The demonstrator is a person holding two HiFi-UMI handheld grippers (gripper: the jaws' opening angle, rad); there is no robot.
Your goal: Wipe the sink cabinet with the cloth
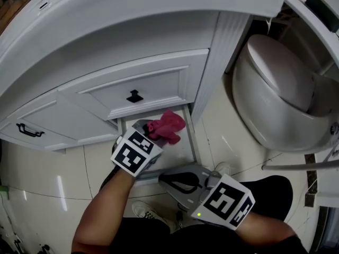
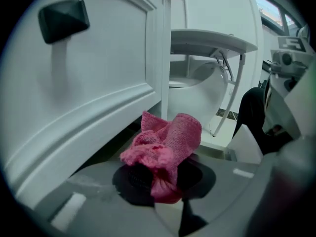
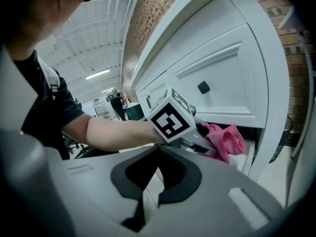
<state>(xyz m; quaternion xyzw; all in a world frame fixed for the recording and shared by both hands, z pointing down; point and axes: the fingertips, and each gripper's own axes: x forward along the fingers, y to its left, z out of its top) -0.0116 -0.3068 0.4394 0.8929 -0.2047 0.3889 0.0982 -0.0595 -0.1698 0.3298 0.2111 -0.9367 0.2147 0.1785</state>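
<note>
The white sink cabinet (image 1: pixel 143 81) fills the top of the head view, its middle door carrying a black knob (image 1: pixel 134 96). My left gripper (image 1: pixel 152 133) is shut on a bunched pink cloth (image 1: pixel 168 126), held low at the door's bottom edge near the toe recess. In the left gripper view the cloth (image 2: pixel 168 142) sticks out of the gripper (image 2: pixel 160 181), close beside the door panel (image 2: pixel 98 93). My right gripper (image 1: pixel 165 179) hangs lower, over the floor tiles, shut with nothing in it. From the right gripper view (image 3: pixel 159 148) the cloth (image 3: pixel 228 139) shows under the door.
A white toilet (image 1: pixel 280 94) stands right of the cabinet, with a metal rail (image 1: pixel 296 166) by it. A drawer with a black handle (image 1: pixel 29 131) is at the cabinet's left. The person's shoe (image 1: pixel 148 211) is on the glossy tiled floor (image 1: pixel 47 184) below.
</note>
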